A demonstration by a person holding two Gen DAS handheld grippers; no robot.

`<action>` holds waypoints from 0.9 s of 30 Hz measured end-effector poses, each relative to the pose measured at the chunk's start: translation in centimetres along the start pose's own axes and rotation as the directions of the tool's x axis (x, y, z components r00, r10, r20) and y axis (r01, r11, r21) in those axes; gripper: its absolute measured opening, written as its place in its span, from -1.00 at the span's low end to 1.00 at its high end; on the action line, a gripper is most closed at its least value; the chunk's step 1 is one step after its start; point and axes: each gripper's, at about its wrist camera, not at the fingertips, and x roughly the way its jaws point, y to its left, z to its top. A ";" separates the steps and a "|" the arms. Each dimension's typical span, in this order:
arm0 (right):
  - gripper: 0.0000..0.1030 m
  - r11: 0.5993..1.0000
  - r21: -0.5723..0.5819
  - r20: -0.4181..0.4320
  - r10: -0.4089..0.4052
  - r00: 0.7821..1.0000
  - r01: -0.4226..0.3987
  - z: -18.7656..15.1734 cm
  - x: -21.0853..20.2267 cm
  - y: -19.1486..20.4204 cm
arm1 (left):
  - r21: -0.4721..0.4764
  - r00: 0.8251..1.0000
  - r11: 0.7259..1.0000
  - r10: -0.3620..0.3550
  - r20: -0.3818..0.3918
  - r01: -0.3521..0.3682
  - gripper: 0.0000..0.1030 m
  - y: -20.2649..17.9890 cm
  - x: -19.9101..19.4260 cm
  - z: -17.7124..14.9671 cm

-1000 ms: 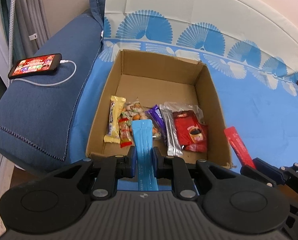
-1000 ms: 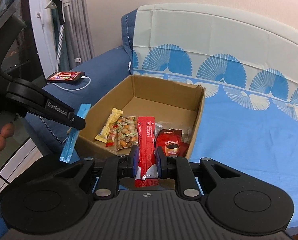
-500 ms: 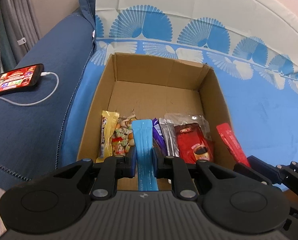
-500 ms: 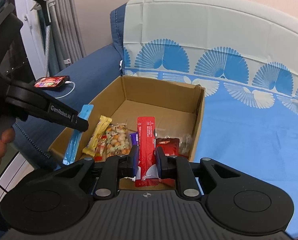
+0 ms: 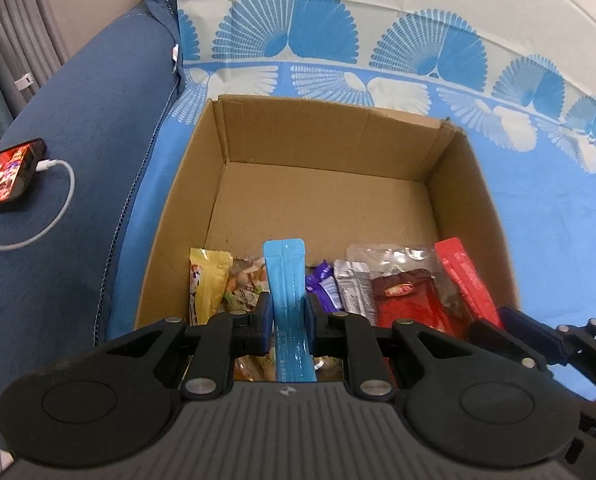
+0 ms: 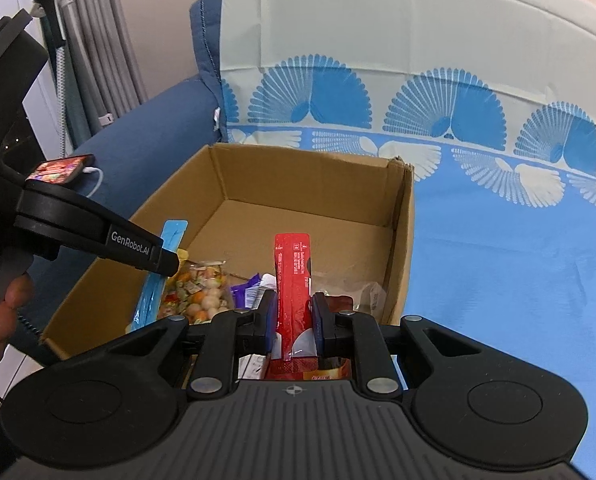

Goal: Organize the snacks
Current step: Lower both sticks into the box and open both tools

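Snacks go into the cardboard box (image 5: 474,200) on the bed; left claw (image 5: 288,316) is clamped on a blue sachet (image 5: 286,280), right claw (image 6: 294,320) on a red sachet (image 6: 294,276); both hang over the box's near edge, likely so they drop beside the packets already inside.

A black smartphone with a lit red screen (image 5: 3,175) lies on the dark blue fabric sofa armrest (image 5: 70,152), and a white charging cable (image 5: 46,208) is plugged into it.
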 end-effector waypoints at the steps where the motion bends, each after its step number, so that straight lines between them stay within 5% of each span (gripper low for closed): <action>1: -0.59 1.000 0.002 -0.003 -0.004 1.000 0.004 0.1 0.4 0.0 | 0.004 1.000 1.000 0.004 -0.003 -0.004 -0.64 -0.1 0.4 0.1; 3: -0.57 1.000 0.008 -0.009 -0.012 1.000 0.012 0.1 1.1 0.0 | 0.009 1.000 1.000 0.003 -0.019 -0.003 -0.61 -0.1 1.4 0.3; 5: -0.35 1.000 0.016 -0.013 -0.017 1.000 0.018 0.2 1.8 0.0 | 0.013 0.999 1.000 -0.003 -0.041 0.004 0.00 0.1 2.4 0.4; 6: -0.15 0.999 0.028 -0.021 -0.026 0.999 0.026 0.3 2.1 0.0 | 0.010 0.998 1.000 0.011 -0.060 -0.011 0.76 0.2 3.0 0.5; 7: 0.29 0.998 0.044 -0.026 -0.039 0.999 0.040 0.4 2.2 -0.2 | -0.002 0.997 0.999 0.045 -0.062 -0.045 0.98 0.4 3.1 0.6; 8: 0.50 0.996 0.062 -0.026 -0.061 0.998 0.063 0.5 2.1 -0.3 | -0.019 0.997 0.998 0.067 -0.030 -0.068 0.99 0.7 2.8 0.5; 15: 0.72 0.996 0.071 -0.018 -0.055 0.998 0.056 -0.6 -0.5 0.7 | -0.015 0.998 0.998 0.058 -0.011 -0.058 0.99 1.5 -0.4 -1.1; 27: 0.99 0.991 0.063 0.084 -0.119 0.989 0.114 -5.0 -9.5 4.1 | -0.022 0.992 0.999 0.050 0.112 -0.048 0.99 1.3 -10.4 -9.0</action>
